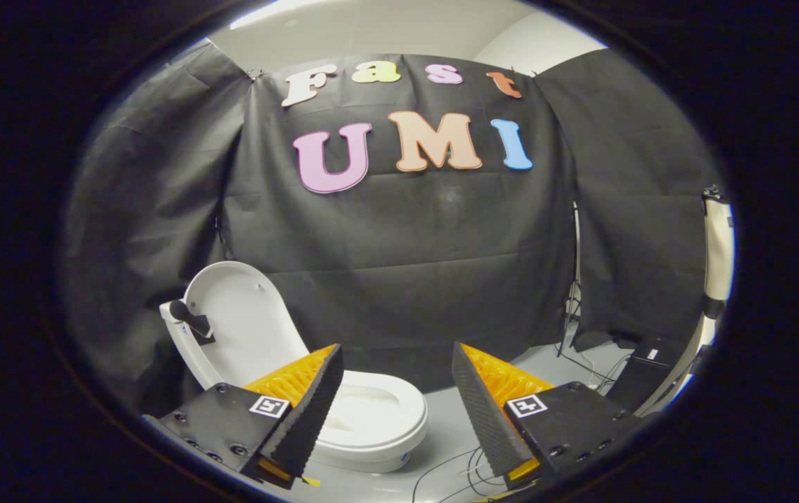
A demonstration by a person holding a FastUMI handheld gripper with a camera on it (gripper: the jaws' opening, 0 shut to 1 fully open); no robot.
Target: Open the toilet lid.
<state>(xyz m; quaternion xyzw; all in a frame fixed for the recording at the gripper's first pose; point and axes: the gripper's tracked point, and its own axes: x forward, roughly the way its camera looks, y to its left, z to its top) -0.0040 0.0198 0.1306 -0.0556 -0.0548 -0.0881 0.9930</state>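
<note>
Currently, gripper view: gripper [397, 363] with fingers spread wide, nothing between them; toilet [371, 412] sits just ahead, partly behind one finger; toilet lid [249, 328] already upright, leaning back near the black cloth wall [399, 265]; seat down. Risk, by my judgement: lid may drop forward if nudged; cables [455, 468] on floor [476, 398] could snag.

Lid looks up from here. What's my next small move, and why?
Probably just back the gripper away and stop. The toilet lid stands upright, leaning back behind the seat, with the bowl exposed. The fingers are spread open, holding nothing, apart from the lid, so nothing seems left to lift.
</note>
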